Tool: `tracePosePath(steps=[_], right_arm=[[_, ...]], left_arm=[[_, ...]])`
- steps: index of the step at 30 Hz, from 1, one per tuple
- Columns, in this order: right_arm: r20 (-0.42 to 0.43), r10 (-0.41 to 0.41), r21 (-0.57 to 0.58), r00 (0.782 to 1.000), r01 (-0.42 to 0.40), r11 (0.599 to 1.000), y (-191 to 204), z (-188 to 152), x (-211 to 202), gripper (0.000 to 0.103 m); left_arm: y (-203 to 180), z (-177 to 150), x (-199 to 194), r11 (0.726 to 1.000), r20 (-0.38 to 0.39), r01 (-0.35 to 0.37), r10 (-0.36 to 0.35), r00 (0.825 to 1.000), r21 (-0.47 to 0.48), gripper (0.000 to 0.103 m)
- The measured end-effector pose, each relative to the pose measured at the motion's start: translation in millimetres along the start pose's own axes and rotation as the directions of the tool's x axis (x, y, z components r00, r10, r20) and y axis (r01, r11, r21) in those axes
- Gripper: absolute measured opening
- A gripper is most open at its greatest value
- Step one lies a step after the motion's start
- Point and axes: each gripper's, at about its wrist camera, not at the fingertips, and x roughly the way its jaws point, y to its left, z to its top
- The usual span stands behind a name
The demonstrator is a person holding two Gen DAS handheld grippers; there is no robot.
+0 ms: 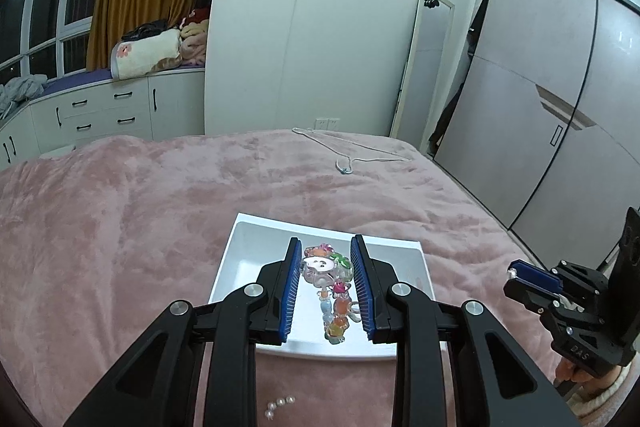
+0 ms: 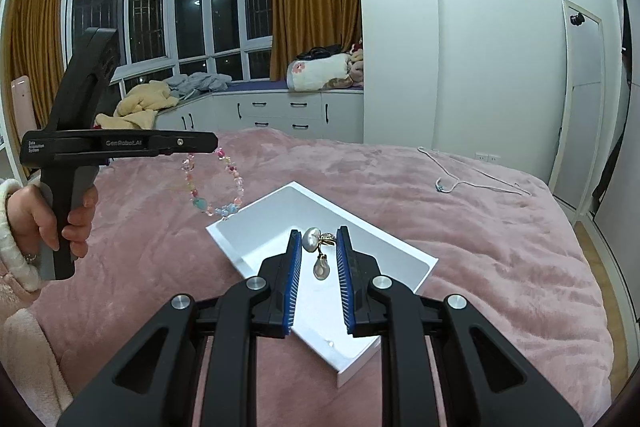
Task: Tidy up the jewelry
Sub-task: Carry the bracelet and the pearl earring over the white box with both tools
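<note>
Pink bedspread (image 2: 480, 247) surrounds tray (image 2: 404, 247); left gripper (image 1: 325, 247) clamps bracelet (image 1: 332, 291), right gripper (image 2: 318, 237) earring (image 2: 316, 247)

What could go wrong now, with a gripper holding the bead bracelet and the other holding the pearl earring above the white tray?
1. The bead bracelet dangles from the left gripper by a small pinch; it could slip onto the pink blanket.
2. The pearl earring is pinched only at its top by the right gripper and might drop outside the white tray.

Pearl earring (image 2: 319, 251) between right gripper (image 2: 319, 235) pads above white tray (image 2: 416, 273) (beaded bracelet (image 2: 216, 183) dangling left).
</note>
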Motion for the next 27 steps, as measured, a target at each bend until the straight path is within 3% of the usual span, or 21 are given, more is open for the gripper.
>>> tracePosePath(steps=[7,17,27], right_arm=[[-0.044,-0.001,0.006,0.999,0.001,1.000,-19.8,5.6,34.8,0.018],[-0.127,0.012,0.004,0.992,-0.011,1.000,-29.0,-4.5,93.7,0.018],[-0.189,0.037,0.036,0.981,-0.031,0.999,-35.8,-31.3,136.6,0.018]], left_arm=[[12.4,4.1,51.3,0.999,-0.053,-0.043,0.044,0.998,0.024,0.030],[35.5,-14.4,126.1,0.997,-0.147,-0.076,0.078,0.986,0.019,0.030],[41.4,-21.1,167.3,0.996,-0.181,-0.079,0.086,0.980,0.046,0.030]])
